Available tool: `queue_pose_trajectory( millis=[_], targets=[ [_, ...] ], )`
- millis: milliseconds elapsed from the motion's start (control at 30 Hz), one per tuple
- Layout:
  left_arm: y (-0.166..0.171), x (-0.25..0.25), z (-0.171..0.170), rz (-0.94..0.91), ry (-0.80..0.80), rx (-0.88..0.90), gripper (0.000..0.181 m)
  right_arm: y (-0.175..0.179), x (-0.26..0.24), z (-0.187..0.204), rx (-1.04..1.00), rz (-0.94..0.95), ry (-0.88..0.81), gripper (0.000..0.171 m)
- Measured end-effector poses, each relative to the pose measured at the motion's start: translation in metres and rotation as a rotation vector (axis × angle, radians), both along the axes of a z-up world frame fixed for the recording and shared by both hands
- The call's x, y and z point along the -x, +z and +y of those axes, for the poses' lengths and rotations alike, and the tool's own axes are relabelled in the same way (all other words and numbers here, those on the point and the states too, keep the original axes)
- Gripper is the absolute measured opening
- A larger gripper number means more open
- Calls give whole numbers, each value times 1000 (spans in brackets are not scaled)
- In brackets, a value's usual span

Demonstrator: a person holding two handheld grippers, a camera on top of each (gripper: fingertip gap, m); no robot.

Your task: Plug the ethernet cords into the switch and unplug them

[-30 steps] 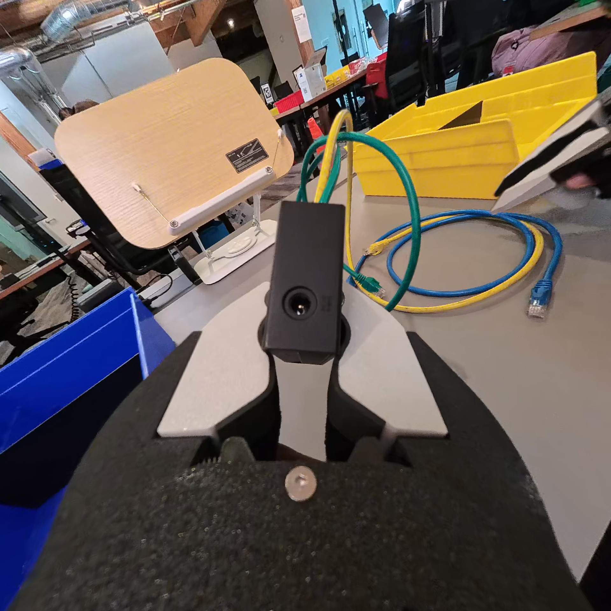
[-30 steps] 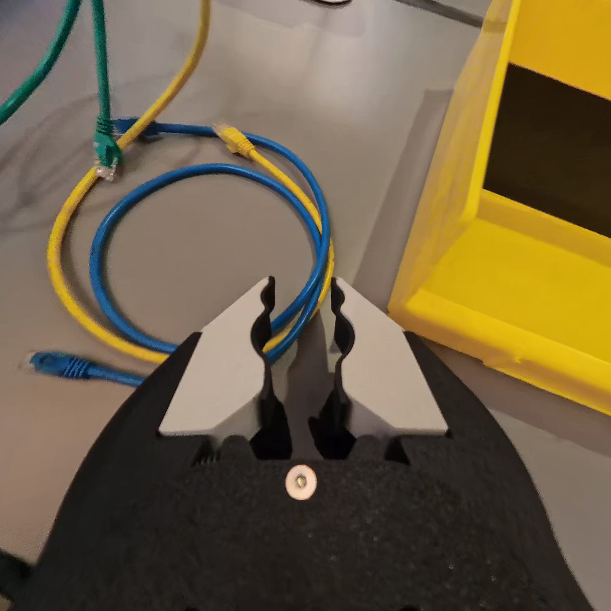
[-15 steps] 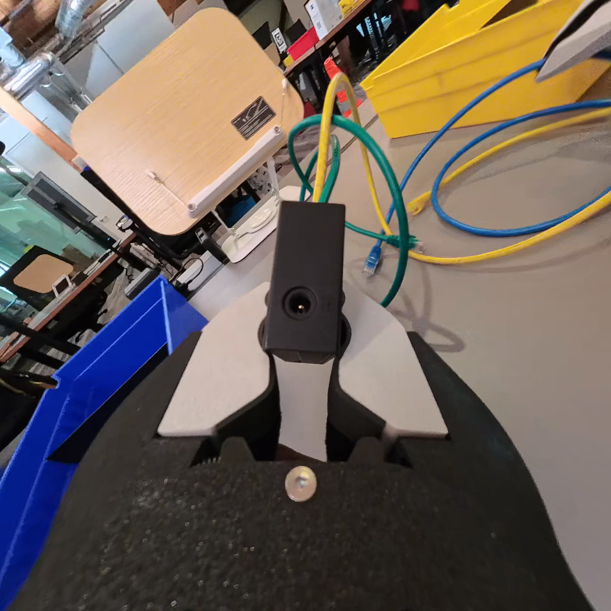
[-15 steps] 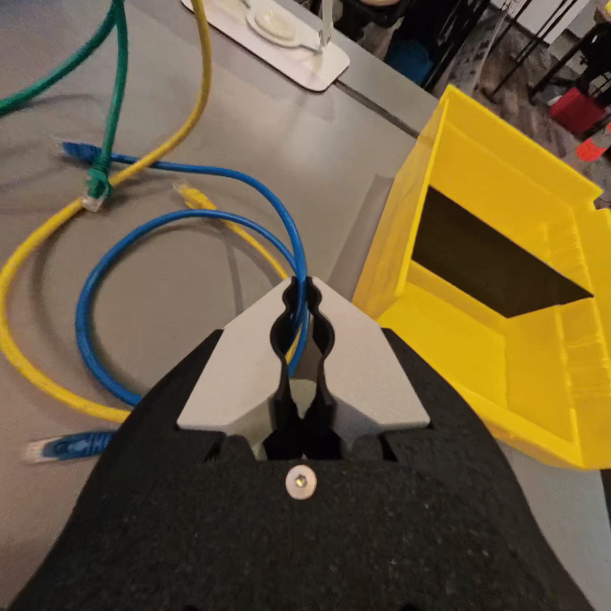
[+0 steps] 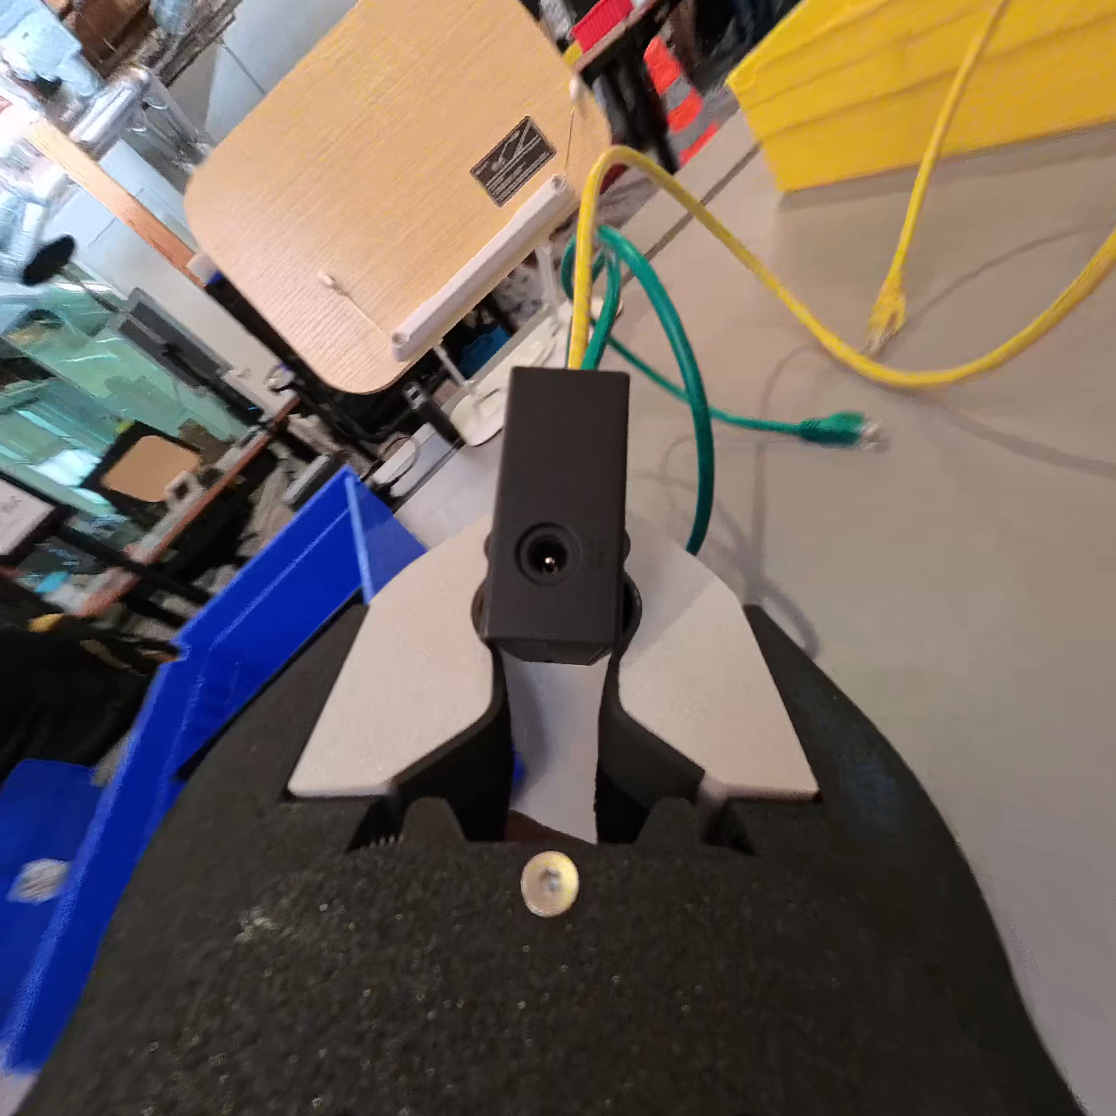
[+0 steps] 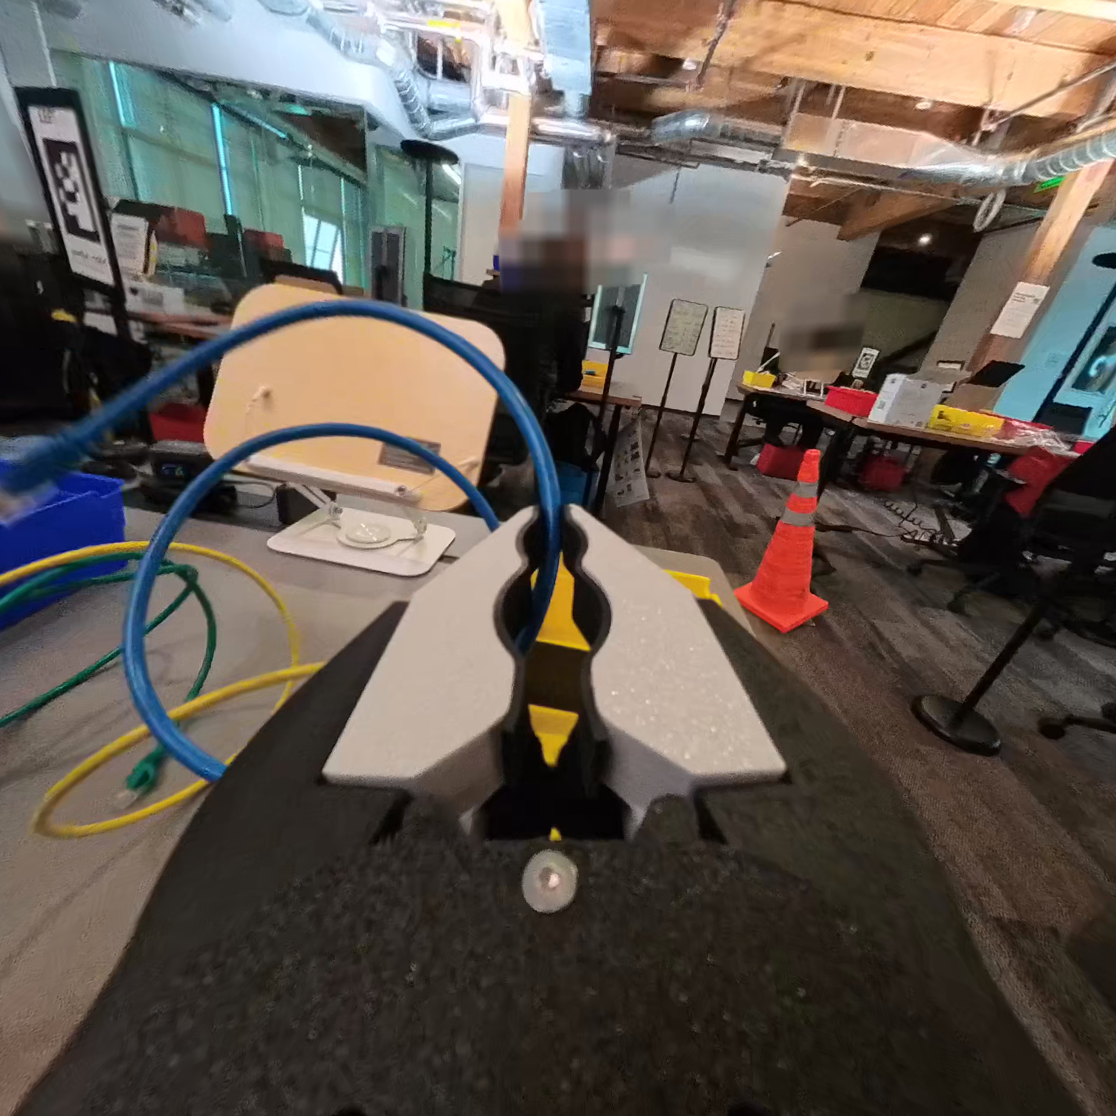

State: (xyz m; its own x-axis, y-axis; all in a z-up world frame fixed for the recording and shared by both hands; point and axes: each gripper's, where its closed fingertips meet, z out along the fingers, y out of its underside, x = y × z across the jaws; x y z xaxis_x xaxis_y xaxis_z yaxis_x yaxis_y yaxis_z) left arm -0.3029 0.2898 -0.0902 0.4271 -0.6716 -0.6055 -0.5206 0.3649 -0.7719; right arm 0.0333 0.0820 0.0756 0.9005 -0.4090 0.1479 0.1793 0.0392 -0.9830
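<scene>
Left tongs (image 5: 555, 598) clamp black switch (image 5: 558, 513), cords exiting at 12 o'clock; right tongs (image 6: 552, 543) pinch blue cord (image 6: 338, 438), looping toward 10 o'clock.

The switch (image 5: 558, 513) looks like matt black plastic. Hand-held gripper fingers (image 6: 676, 682) are grainy grey, their body black, rough foam. The counter (image 5: 906, 574) is smooth matt grey. At 11 o'clock, the board (image 5: 392, 181) shows pale wood grain.

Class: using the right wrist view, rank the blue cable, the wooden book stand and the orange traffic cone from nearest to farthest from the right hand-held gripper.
1. Blue cable: clamped in the right hand-held gripper.
2. Wooden book stand: ahead-left on the table.
3. Orange traffic cone: on the floor, right, beyond the table.
</scene>
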Motion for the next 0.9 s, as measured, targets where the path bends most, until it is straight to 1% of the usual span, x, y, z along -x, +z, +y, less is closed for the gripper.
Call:
queue_pose_trajectory(
  millis=[33,100,133,167,200,233,300,367,433,500,533,600,667,700,767,800,900],
  targets=[
    [1,3,3,35,21,-52,31,3,-6,-8,-32,31,-2,4],
    [5,2,1,48,10,-99,31,8,-6,-17,-143,155,104,3],
    [5,1,-1,35,2,-85,31,-5,-3,-11,-114,214,153,3],
    [4,0,-2,24,3,-65,33,-28,5,3,-22,253,217,4],
    [3,-1,-2,22,7,-50,33,-59,16,17,106,288,280,4],
    [3,-1,-2,26,8,-46,31,-86,22,25,201,299,291,4],
    [3,-1,-2,35,12,-69,31,-121,31,34,303,249,289,4],
    [5,2,0,40,38,-79,33,-165,45,37,524,221,318,4],
    [9,6,5,24,68,-82,31,-192,45,35,653,165,282,4],
    [10,10,10,12,91,-77,31,-225,51,28,814,198,305,4],
    [9,10,11,7,92,-73,31,-236,48,27,847,218,284,4],
    [6,11,12,11,93,-63,31,-251,43,25,884,213,245,5],
    [6,10,12,14,91,-65,31,-255,42,25,899,152,244,14],
    [6,9,10,14,86,-66,31,-254,42,25,900,118,244,16],
    [6,7,9,16,80,-70,31,-253,45,26,901,86,283,23],
    [5,7,8,20,76,-70,31,-254,48,28,898,94,311,24],
    [2,4,7,24,60,-61,31,-266,53,35,917,157,403,32]
  ],
)
